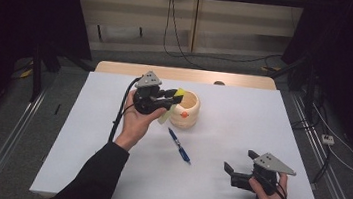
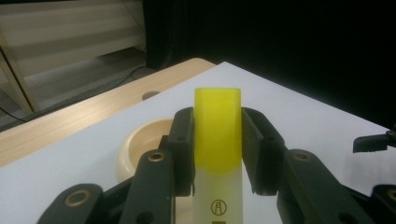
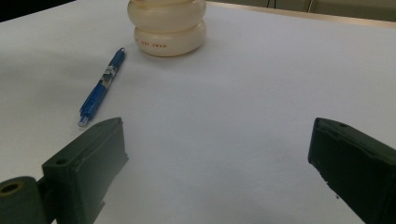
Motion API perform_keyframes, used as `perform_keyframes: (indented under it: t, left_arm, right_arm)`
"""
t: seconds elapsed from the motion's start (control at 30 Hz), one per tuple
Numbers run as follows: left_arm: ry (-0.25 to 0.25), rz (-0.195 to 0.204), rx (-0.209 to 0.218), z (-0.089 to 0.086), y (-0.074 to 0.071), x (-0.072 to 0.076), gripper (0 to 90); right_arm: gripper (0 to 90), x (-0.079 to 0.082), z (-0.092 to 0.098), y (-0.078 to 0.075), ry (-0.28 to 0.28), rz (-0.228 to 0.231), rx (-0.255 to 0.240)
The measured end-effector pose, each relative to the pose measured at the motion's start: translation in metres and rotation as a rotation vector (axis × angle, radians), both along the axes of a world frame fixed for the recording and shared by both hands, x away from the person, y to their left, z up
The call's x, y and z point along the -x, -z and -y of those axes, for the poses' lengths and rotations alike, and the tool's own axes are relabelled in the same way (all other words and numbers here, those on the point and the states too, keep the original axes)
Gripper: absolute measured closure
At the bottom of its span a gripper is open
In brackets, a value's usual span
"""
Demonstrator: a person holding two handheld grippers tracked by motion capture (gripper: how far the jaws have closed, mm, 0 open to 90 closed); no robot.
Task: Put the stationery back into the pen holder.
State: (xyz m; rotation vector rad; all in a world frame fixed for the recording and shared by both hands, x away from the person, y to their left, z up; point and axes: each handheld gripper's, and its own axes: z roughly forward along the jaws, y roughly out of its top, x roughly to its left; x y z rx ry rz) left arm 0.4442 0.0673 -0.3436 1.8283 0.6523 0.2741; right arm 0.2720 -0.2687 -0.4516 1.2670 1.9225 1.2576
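A cream round holder (image 1: 185, 108) stands near the middle of the white table (image 1: 243, 117); its open rim (image 2: 140, 142) lies just beyond my left jaws. My left gripper (image 1: 172, 98) is shut on a yellow-capped highlighter (image 2: 218, 149), which sticks up and slants over the holder's left side (image 1: 169, 110). A blue pen (image 1: 179, 145) lies flat on the table in front of the holder, and it also lies left of the holder (image 3: 167, 25) in the right gripper view (image 3: 102, 86). My right gripper (image 1: 240, 164) rests low at the front right, open, with bare table between its jaws.
A wooden strip (image 1: 182, 74) runs along the table's far edge. Beyond it are grey floor, cables and dark curtains. Metal rails (image 1: 15, 126) flank the table on both sides.
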Motion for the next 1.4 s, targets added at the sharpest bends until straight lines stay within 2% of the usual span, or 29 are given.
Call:
perform_keyframes:
  t: [0.23,0.43,0.6,0.93,1.13,1.23,1.4]
  left_arm:
    - [-0.006,0.015,0.015,0.006,-0.007,-0.01,67.3]
    - [-0.01,0.051,0.024,0.012,-0.011,-0.016,67.3]
    - [-0.017,0.062,0.037,0.017,-0.013,-0.021,67.3]
    - [-0.016,0.056,0.04,0.026,-0.008,-0.026,67.3]
    - [-0.031,0.059,0.05,0.033,-0.014,-0.031,67.3]
    - [-0.024,0.076,0.034,0.04,-0.017,-0.033,67.3]
    - [-0.029,0.076,0.043,0.044,-0.015,-0.041,67.3]
  right_arm:
    - [4.1,0.0,0.0,0.0,0.001,-0.001,0.0]
    - [4.1,0.0,0.0,0.0,0.002,-0.001,0.0]
    - [4.1,0.0,0.0,0.0,0.003,0.0,-0.002]
    - [4.1,0.0,0.001,0.0,0.003,-0.001,-0.002]
    - [4.1,0.0,0.001,0.0,0.001,-0.002,0.001]
    - [4.1,0.0,0.0,0.0,0.002,0.0,-0.001]
    - [4.1,0.0,0.001,0.0,0.001,0.001,-0.004]
